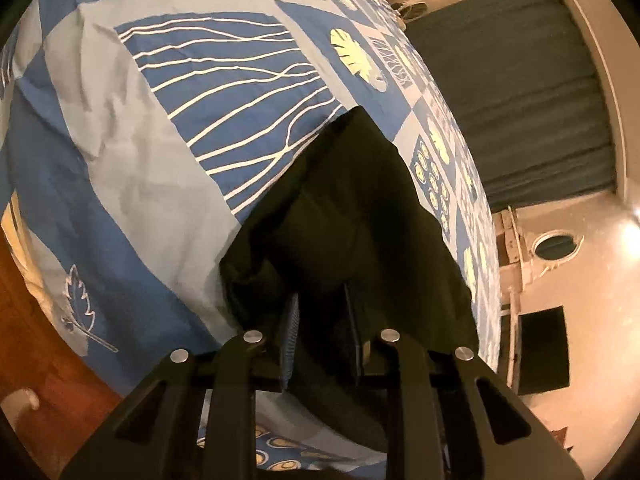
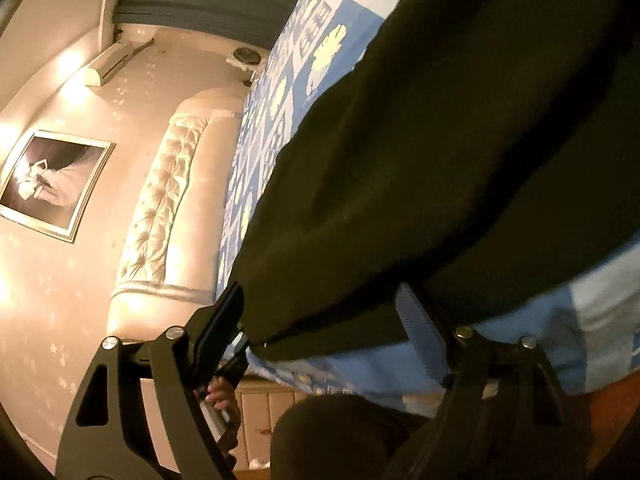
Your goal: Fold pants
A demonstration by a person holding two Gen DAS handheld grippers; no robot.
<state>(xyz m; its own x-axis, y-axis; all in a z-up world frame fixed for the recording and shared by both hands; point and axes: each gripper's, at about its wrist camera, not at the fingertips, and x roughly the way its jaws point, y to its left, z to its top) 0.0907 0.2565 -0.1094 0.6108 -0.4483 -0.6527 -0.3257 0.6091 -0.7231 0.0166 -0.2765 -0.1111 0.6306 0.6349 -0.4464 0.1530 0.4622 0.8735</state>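
Dark pants (image 1: 352, 216) lie on a bed with a blue and white patterned cover (image 1: 160, 128). My left gripper (image 1: 322, 320) is at the near end of the pants, its jaws narrowly apart with dark cloth between them; a firm grip cannot be told. In the right wrist view the pants (image 2: 440, 140) fill most of the frame. My right gripper (image 2: 320, 312) is open wide, its jaws on either side of the pants' near edge over the bed cover (image 2: 580, 320).
A padded headboard (image 2: 160, 208) and a framed picture (image 2: 52, 184) are on the wall to the left. Dark curtains (image 1: 520, 100) hang beyond the bed. The bed's near edge and a wooden floor (image 1: 40, 340) are below.
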